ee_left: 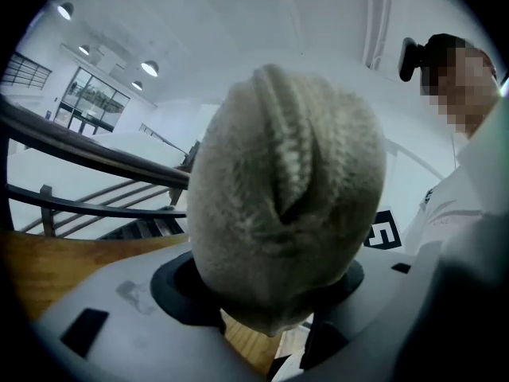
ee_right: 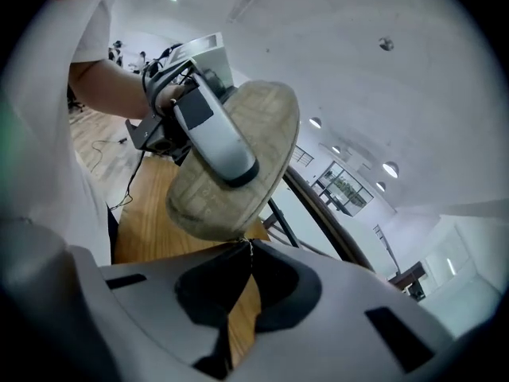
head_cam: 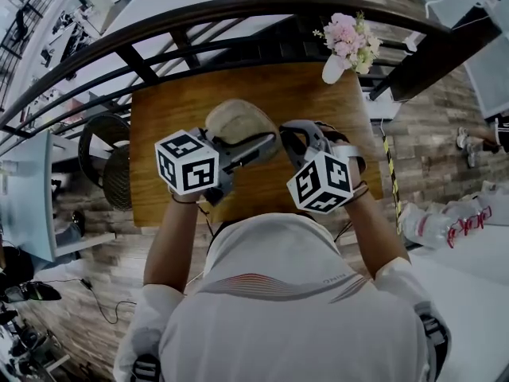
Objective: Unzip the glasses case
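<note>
While your level left gripper (ee_left: 270, 297) clamps the fuzzy oval glasses case (ee_left: 286, 189), your down-tilted right gripper (ee_right: 242, 265) pinches its zipper pull (ee_right: 249, 246).

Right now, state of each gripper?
Left gripper: jaws closed on the glasses case.
Right gripper: jaws closed, apparently pinching the zipper pull.

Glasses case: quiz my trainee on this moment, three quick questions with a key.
1. True or false: the glasses case lies flat on the table.
2. Which hand-held gripper pinches the zip pull at the case's edge?
3. What stands at the table's far right corner? A) flower vase B) mug C) laptop

Key:
1. False. The left hand-held gripper holds it up off the wood.
2. The right hand-held gripper, jaws closed together.
3. A
</note>
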`<state>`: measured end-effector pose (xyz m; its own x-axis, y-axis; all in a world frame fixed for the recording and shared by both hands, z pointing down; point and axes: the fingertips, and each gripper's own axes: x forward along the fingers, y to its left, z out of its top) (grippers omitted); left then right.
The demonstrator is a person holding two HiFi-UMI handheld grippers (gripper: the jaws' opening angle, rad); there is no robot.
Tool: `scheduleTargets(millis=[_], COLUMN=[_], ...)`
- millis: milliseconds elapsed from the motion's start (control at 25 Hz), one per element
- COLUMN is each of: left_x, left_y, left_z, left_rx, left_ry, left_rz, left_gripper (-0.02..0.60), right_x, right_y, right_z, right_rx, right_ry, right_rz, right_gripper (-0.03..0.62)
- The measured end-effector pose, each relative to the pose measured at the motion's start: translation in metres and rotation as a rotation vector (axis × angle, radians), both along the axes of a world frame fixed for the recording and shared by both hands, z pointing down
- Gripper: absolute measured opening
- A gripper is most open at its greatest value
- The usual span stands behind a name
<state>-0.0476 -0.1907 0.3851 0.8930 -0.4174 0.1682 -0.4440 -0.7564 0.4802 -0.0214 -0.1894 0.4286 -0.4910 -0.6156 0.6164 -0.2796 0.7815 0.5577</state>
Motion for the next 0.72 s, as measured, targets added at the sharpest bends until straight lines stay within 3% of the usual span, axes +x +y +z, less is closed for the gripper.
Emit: scheduleTargets(millis=[280, 720], left_x=[0.006, 0.02], left_y=[0.012, 0.045], left_z=[0.011, 0.078], left_rx=[-0.026, -0.013], left_ry=[-0.115, -0.499], left_rz=[0.097, 0.265], left_gripper=[0.288, 0.29], right_x=[-0.004, -0.01], right_y=[0.004, 0.007], right_z=[-0.007, -0.024], right_rx=[0.043, 0.146], right_ry=[0.004, 0.017], right_rz=[-0.045, -0.098], right_gripper=[0.054, 0.054])
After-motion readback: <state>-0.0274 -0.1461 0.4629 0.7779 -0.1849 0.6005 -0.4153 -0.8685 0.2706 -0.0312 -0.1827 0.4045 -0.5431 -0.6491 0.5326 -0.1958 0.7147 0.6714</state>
